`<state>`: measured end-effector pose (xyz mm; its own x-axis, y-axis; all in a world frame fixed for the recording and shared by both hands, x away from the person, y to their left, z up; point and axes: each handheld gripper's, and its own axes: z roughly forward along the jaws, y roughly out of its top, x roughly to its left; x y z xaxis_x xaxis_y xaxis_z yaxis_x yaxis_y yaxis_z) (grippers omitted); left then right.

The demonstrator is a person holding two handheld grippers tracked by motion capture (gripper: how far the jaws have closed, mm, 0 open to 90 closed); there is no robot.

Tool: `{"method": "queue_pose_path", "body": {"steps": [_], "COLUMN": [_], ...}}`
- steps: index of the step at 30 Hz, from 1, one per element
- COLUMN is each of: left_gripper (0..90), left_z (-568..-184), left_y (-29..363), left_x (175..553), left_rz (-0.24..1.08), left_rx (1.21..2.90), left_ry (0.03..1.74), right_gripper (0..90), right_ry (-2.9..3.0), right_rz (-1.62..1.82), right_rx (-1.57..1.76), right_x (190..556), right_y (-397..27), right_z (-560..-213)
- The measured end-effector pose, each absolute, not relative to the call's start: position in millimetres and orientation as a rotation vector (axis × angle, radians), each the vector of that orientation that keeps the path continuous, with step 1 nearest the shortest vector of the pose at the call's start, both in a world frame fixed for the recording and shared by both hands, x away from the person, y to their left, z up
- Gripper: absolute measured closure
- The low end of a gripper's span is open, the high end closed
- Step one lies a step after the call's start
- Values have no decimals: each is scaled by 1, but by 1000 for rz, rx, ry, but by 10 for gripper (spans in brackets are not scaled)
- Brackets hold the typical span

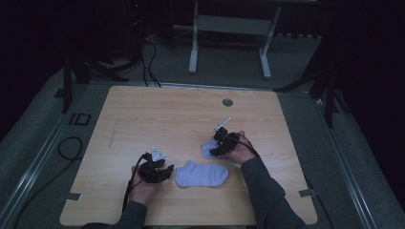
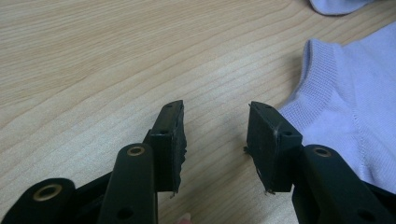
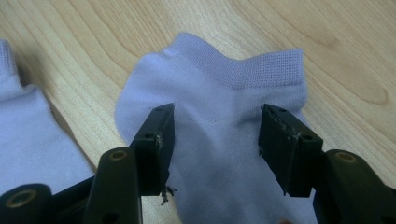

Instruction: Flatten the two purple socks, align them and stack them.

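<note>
Two hands come in from the near edge of the worktop (image 1: 143,109) in the high view: the left claw (image 1: 155,170) rests low just beside a pale lilac sock (image 1: 201,174) lying flat, the right claw (image 1: 220,143) tilts down over a second sock (image 1: 207,149). Left gripper view: jaws spread over bare wood, nothing between them, the flat sock's ribbed cuff (image 2: 322,70) just to one side. Right gripper view: jaws spread above the second sock (image 3: 224,116), straddling its middle, pinching nothing.
</note>
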<state>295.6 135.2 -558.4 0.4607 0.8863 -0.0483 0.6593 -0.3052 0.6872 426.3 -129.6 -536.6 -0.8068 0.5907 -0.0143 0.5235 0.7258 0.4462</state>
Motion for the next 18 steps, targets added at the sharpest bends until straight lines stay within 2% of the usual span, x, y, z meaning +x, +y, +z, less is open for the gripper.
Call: {"method": "queue_pose_path", "body": {"steps": [4, 13, 16, 18], "left_gripper": [568, 567, 566, 566], "left_z": [-558, -559, -559, -559], "left_y": [135, 134, 134, 134], "left_x": [295, 295, 295, 295], "left_rz": [455, 456, 455, 454], "left_rx": [2067, 2065, 2066, 2066], "left_ry": [1281, 1280, 1278, 1277], "right_gripper": [457, 544, 634, 654], "right_ry": [2769, 2737, 2727, 2727], "right_rz": [646, 666, 667, 667], "right_rx": [907, 948, 964, 961], "right_x": [426, 426, 426, 426], "right_y": [-130, -132, -132, -132], "right_z": [-537, -537, -536, -536]}}
